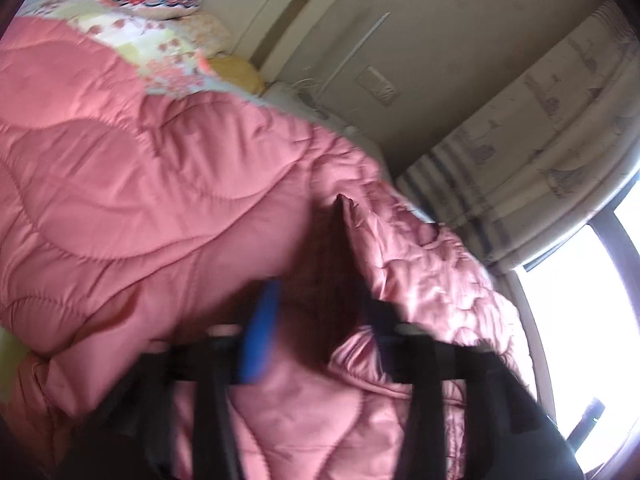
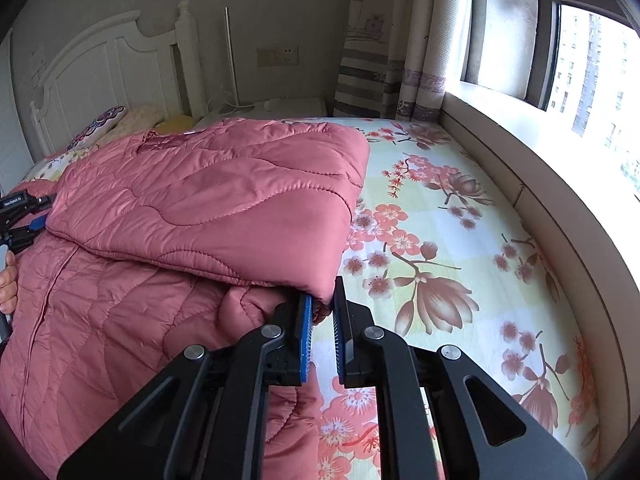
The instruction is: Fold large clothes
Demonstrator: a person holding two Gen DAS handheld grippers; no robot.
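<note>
Pink quilted padded coat (image 2: 208, 200): on floral bedsheet (image 2: 460, 240), top layer folded over. Right gripper (image 2: 323, 316): clenched on folded corner, coat extending ahead-left of jaws. Left gripper (image 1: 320, 320): released, jaws apart, coat between and beyond, unpinched.

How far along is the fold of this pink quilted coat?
Done: one part of the pink coat is already folded over the rest on the floral sheet. In hand: the right gripper pinches the folded corner; the left gripper stands open over the fabric. Left: further folds; the lower section lies unfolded.
</note>
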